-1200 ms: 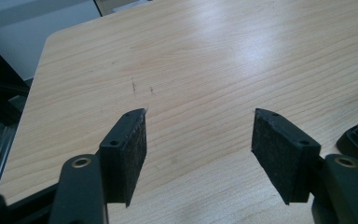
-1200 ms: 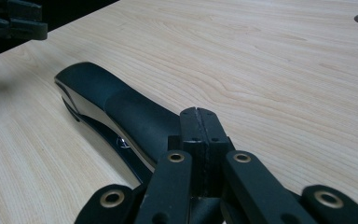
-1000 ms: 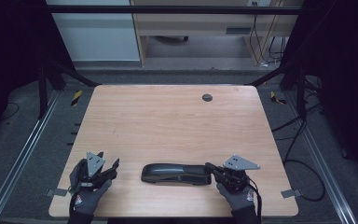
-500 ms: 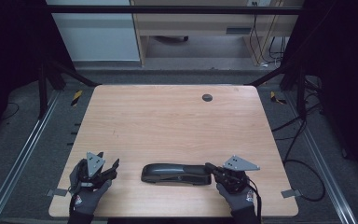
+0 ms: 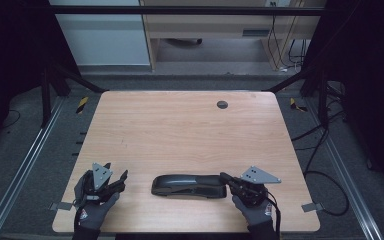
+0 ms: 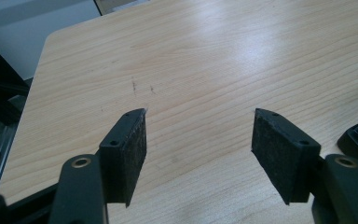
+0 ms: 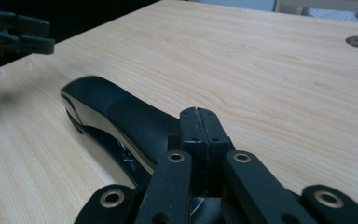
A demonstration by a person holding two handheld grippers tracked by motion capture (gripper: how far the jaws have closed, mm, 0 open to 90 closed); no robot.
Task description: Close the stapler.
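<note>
Nothing has shifted over the last second: both hands sit where they were and the stapler lies in the same spot near the front edge of the desk, so I judge the work is paused, not advancing.

My right gripper has its jaws pressed flat together, pad against pad, with nothing between them. In the right gripper view the stapler runs away from just beside and below the closed jaws; whether they touch its near end I cannot tell.

My left gripper is spread wide over bare wood, its pads holding nothing, and the stapler lies well off to the side of those jaws.

There are no containers on the desk, so nothing to report inside one.
</note>
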